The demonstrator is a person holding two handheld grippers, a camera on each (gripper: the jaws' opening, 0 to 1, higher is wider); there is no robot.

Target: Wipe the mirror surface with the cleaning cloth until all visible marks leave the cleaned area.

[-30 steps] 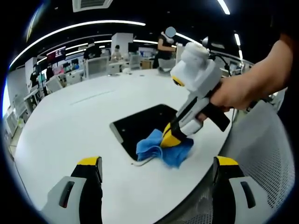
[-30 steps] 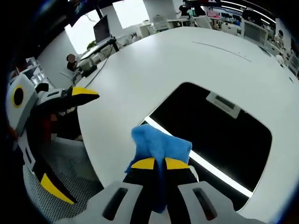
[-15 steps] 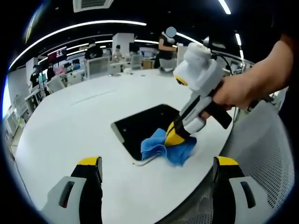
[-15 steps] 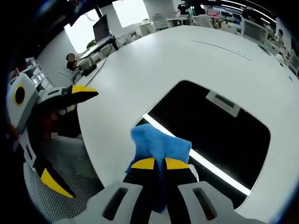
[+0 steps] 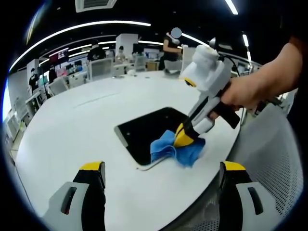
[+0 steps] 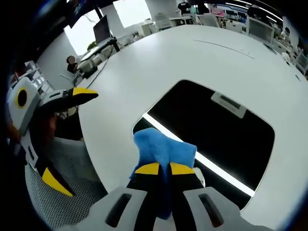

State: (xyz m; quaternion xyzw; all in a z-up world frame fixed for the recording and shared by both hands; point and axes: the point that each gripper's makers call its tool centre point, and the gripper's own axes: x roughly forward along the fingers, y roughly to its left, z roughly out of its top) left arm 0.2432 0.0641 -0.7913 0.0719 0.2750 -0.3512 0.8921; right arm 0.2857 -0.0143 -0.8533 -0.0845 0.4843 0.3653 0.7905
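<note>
In the right gripper view, we see the right gripper (image 6: 160, 169) with its 2 yellow-tipped jaws clamped together on a blue cleaning cloth (image 6: 163, 150), which bunches up ahead of the jaws over the near edge of the mirror (image 6: 216, 130). The mirror is a dark rounded rectangle lying flat on a white round table (image 6: 159, 62) (a bright ceiling light reflects as a streak along its near edge). The left gripper (image 6: 57, 139) sits at the far left of that view, off the table edge.

In the left gripper view, we see the left gripper (image 5: 162, 179) with its jaws wide apart, holding nothing, near the table edge. A hand (image 5: 250, 94) holds the right gripper, pressing the cloth onto the mirror's right near corner.
</note>
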